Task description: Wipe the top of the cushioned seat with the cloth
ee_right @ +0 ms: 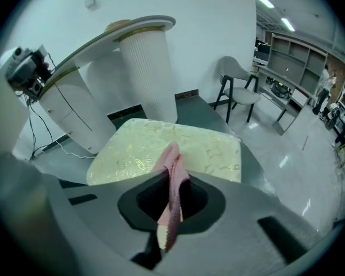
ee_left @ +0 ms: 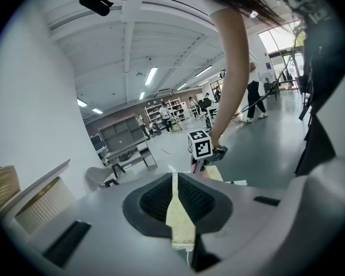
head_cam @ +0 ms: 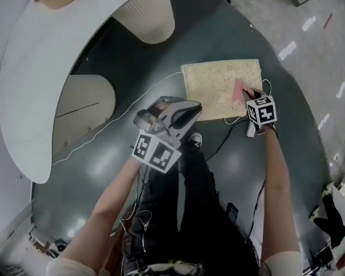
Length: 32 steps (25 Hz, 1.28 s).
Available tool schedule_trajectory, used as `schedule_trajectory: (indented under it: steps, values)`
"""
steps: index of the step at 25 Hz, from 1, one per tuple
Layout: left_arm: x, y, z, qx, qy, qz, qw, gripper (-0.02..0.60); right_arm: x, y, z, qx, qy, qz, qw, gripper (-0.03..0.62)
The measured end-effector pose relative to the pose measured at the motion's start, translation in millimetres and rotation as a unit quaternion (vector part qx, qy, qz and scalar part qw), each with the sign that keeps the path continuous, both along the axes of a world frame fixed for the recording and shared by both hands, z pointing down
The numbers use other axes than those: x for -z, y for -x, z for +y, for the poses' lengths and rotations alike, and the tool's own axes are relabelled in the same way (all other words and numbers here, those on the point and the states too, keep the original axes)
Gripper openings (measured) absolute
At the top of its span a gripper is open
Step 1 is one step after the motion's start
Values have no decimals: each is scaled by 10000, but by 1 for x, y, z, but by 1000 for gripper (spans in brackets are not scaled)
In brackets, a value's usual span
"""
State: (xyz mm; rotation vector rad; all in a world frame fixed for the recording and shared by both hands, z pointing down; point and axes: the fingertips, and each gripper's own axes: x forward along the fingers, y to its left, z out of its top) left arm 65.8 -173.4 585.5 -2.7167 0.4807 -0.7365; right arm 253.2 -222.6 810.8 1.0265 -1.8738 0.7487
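Note:
The cushioned seat (head_cam: pixel 218 85) is a pale yellow patterned square on the dark floor; the right gripper view shows its top (ee_right: pixel 132 148). My right gripper (head_cam: pixel 245 98) is shut on a pink cloth (head_cam: pixel 239 91), which rests on the seat's near right corner. In the right gripper view the cloth (ee_right: pixel 172 160) runs up from between the jaws onto the cushion. My left gripper (head_cam: pixel 191 111) hovers just off the seat's near left corner, shut with nothing held. In its own view the left gripper (ee_left: pixel 175 178) points at the right gripper (ee_left: pixel 197 167).
A curved white tabletop (head_cam: pixel 23 96) on a ribbed white column (head_cam: pixel 146 16) stands left of and beyond the seat. A white cable (head_cam: pixel 121 117) and a black cable (head_cam: pixel 224 137) lie on the floor by the seat. The person's shoe (head_cam: pixel 195 139) is just before it. A grey chair (ee_right: pixel 241 94) stands behind.

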Motion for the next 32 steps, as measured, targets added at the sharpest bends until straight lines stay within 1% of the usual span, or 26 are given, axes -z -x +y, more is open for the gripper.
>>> schedule_trajectory:
  steps: [5,8,11,14,17,22,27,32]
  values:
    - [-2,-11,0,-39,49,-20,10000,28,2,-57,-8,-490,6,225,9985,9]
    - [-4,-16,0,-52,53,-38,10000,27,3,-83,-6,-716,39,359,9968,11]
    - [-3,-19,0,-60,43,-68,9999,28,5,-96,-1,-794,55,413,9960,11]
    - [-1,-19,1,-49,45,-87,9999,28,13,-89,3,-762,-38,267,9967,11]
    - [2,-18,2,-15,45,-91,9999,27,28,-62,10,-580,-232,-65,9980,9]
    - [8,-13,7,64,55,-122,9999,27,44,16,41,33,-337,-660,9972,9]
    - [11,-3,14,155,60,-174,9997,28,42,97,74,659,-210,-1113,9914,9]
    - [17,11,24,231,83,-199,9995,27,29,149,99,1048,15,-1287,9861,9]
